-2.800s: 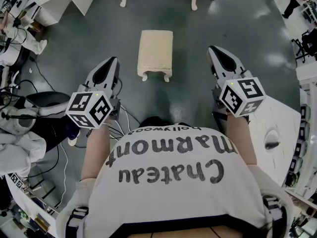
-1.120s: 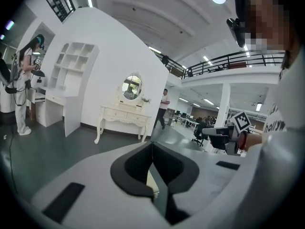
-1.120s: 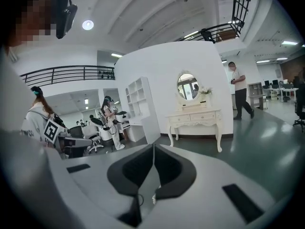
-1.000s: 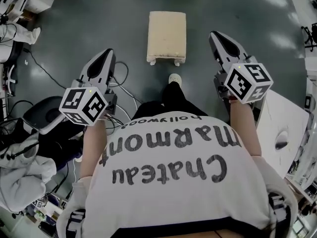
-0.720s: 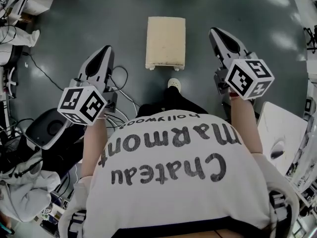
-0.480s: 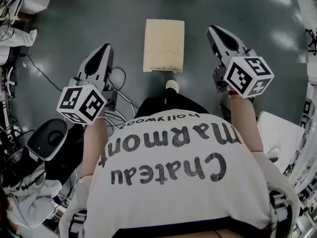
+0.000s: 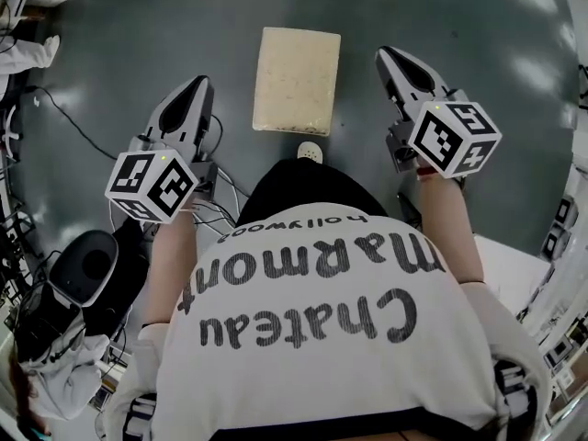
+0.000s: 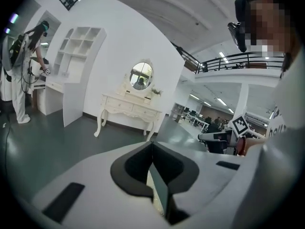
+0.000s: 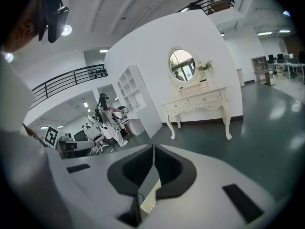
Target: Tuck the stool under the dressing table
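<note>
The stool (image 7: 296,80), a cream cushioned seat, stands on the grey floor just ahead of my foot. My left gripper (image 7: 197,86) hangs to its left and my right gripper (image 7: 388,57) to its right, both apart from it. Each gripper is shut with nothing held. The white dressing table (image 8: 126,110) with its oval mirror (image 8: 141,75) stands against the white wall, far ahead in the left gripper view. The dressing table (image 9: 198,104) also shows in the right gripper view. A sliver of the stool's cushion (image 9: 151,199) shows below the right gripper's jaws.
Cables (image 7: 216,177) trail over the floor beside my left foot. A dark round base (image 7: 83,266) sits at the lower left. White shelving (image 8: 76,56) stands left of the dressing table, with a person (image 8: 21,75) beside it. A white table edge (image 7: 514,274) is at the right.
I have walked forward, and the stool has drawn nearer and larger between the two grippers. Both grippers moved ahead with me and stayed shut.
</note>
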